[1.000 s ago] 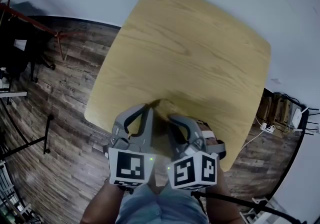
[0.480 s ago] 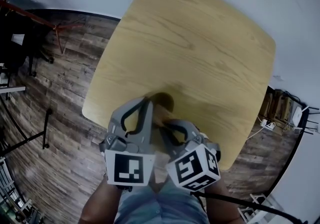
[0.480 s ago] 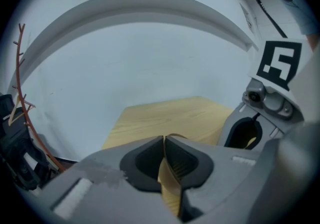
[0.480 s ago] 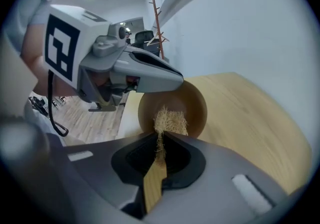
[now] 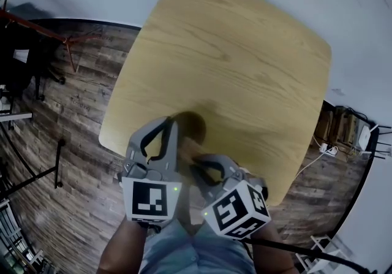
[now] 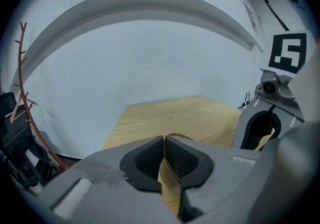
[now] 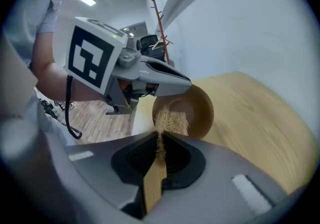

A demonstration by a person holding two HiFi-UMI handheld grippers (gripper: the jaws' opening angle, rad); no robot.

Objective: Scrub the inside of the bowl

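Observation:
A brown wooden bowl [image 5: 192, 124] is tipped up at the table's near edge, its hollow facing my right gripper. My left gripper [image 5: 172, 124] is shut on the bowl's thin rim [image 6: 170, 180], which shows edge-on between its pads. In the right gripper view the bowl [image 7: 197, 110] lies just ahead, with the left gripper [image 7: 150, 78] above it. My right gripper [image 7: 160, 139] is shut on a scrubbing brush with a flat wooden handle [image 7: 153, 183]. Its straw bristles [image 7: 171, 121] reach to the bowl's near rim. In the head view the right gripper [image 5: 196, 165] sits close beside the left one.
The pale wooden table [image 5: 233, 64] stretches away from me with nothing else on it. Dark plank floor [image 5: 67, 132] lies to the left, with black chair legs and a red stand [image 5: 37, 27]. Cables and a socket strip [image 5: 327, 153] lie at the right.
Both grippers have shifted slightly left and toward me. The right gripper's marker cube has tilted over, and more of the bowl's dark hollow shows ahead of the left gripper.

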